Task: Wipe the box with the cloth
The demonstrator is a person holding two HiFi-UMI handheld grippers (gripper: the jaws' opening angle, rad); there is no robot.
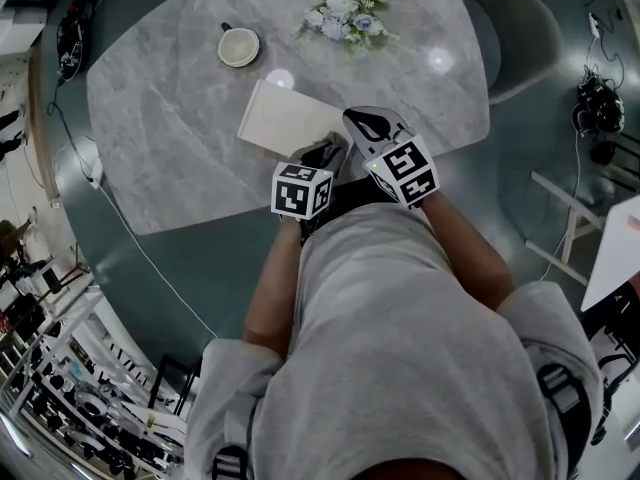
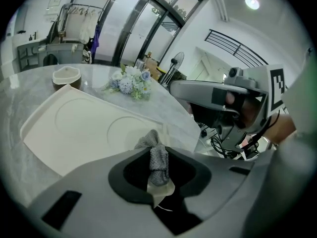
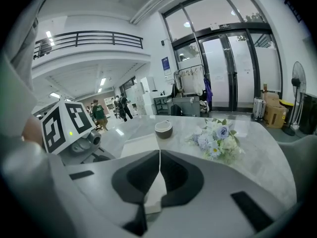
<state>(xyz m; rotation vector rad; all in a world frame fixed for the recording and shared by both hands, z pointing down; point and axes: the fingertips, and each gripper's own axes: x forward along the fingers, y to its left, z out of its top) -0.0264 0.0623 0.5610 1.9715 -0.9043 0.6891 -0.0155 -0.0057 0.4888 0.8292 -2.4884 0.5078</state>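
Observation:
A flat cream box point(image 1: 285, 118) lies on the grey marble table point(image 1: 160, 138), close to its near edge. My left gripper point(image 1: 328, 153) is at the box's near right corner, shut on a small grey cloth point(image 2: 158, 161). The cloth sticks up between the jaws just in front of the box point(image 2: 84, 128). My right gripper point(image 1: 370, 123) hovers beside it over the box's right edge. Its jaws point(image 3: 159, 155) meet along a thin line with nothing seen between the tips. The box point(image 3: 138, 144) shows beyond them.
A cup point(image 1: 238, 46) and a bunch of pale flowers point(image 1: 345, 16) stand at the table's far side. A grey chair point(image 1: 515, 38) sits at the back right. Cables run over the floor at the left. People stand far off in the hall point(image 3: 99, 110).

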